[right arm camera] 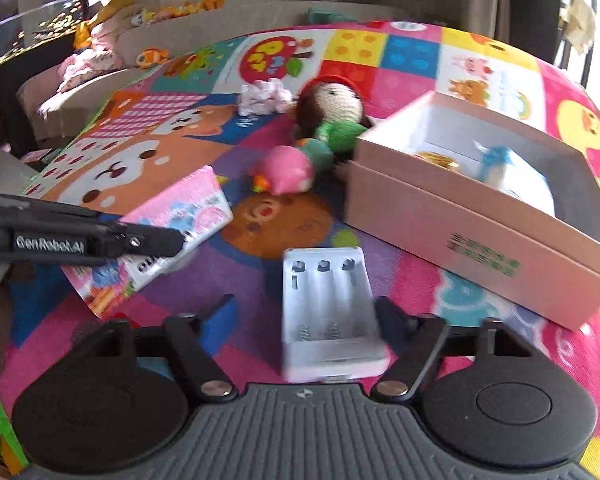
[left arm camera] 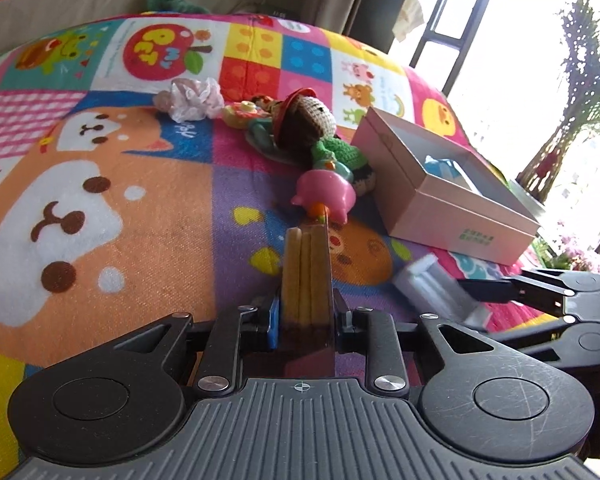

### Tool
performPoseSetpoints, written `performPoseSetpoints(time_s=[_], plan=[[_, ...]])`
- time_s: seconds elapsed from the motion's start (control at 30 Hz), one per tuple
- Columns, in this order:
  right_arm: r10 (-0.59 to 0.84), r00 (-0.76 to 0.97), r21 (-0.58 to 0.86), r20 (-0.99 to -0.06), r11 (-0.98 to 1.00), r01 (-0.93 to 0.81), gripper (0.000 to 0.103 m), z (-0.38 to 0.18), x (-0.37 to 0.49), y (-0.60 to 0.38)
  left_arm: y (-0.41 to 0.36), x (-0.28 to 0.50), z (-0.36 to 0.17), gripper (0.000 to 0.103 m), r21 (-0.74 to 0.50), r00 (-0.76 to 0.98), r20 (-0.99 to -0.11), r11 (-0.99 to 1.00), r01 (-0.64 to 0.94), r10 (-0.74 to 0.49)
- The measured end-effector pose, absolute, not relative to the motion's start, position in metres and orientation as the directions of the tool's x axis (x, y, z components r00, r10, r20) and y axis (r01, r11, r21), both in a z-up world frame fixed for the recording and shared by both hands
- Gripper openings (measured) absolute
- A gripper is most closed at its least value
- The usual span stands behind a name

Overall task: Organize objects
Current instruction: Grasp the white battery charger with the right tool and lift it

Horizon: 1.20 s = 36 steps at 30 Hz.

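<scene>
**Two claws loading a box on a patchwork play mat**

The left claw (left arm camera: 307, 280) is clamped on a small pink snack box (right arm camera: 156, 232), seen edge-on from its own wrist and broad-face from the right wrist, raised just above the play mat (left arm camera: 120, 208). The right claw (right arm camera: 304, 312) straddles a white battery charger (right arm camera: 328, 316); its right finger (right arm camera: 396, 320) touches the charger's side, while the blue-padded left finger (right arm camera: 220, 316) stands clear, so no grip is made yet. The charger looks blurred, and whether it lies flat on the mat cannot be told.

The open pink cardboard box (right arm camera: 476, 232) lies just right of the charger and already holds a few items, among them a gold object and something white and blue. A pink pig toy (left arm camera: 326, 196), a knitted doll (left arm camera: 308, 120) and a white scrunchie (left arm camera: 196, 98) remain loose on the mat beyond.

Judged step: securing the charger for transfer into the box. To do it well, centre the charger between both fingers before closing, grip across its long side walls, lift clear of the box wall, and lower into the free near corner. Keep the left claw's load wide of the right arm's path.
</scene>
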State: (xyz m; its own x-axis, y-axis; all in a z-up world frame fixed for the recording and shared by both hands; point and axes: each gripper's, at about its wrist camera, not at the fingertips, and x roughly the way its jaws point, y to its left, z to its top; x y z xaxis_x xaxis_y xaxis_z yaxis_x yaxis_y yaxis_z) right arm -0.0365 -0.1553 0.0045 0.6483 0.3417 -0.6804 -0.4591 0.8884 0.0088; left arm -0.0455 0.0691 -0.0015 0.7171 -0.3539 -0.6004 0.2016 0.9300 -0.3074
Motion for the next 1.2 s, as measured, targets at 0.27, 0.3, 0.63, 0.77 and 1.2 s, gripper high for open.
performPoseSetpoints(time_s=[0.27,0.3,0.63,0.77,1.2], plan=[[0.265,0.662,-0.004,-0.701,0.927,-0.375,0.048,0.010,-0.045,-0.170,0.075,-0.050,-0.006,0.028,-0.345,0.730,-0.570,0.917,0.202,-0.376],[0.252,0.665,-0.008,-0.703,0.932,-0.362,0.048,0.010,-0.048,-0.174,0.076,-0.050,-0.006,0.028,-0.347,0.731,-0.569,0.916,0.203,-0.377],[0.288,0.648,-0.009,-0.705,0.910,-0.414,0.073,0.008,-0.076,-0.162,0.079,-0.049,-0.006,0.028,-0.377,0.724,-0.569,0.906,0.192,-0.391],[0.255,0.691,-0.062,-0.676,0.915,-0.398,0.097,0.002,-0.081,-0.156,0.078,-0.048,0.000,0.028,-0.358,0.704,-0.604,0.916,0.179,-0.373],[0.275,0.655,0.029,-0.704,0.932,-0.361,0.103,-0.001,-0.070,-0.165,0.074,-0.046,0.007,0.028,-0.281,0.687,-0.659,0.948,0.151,-0.306]])
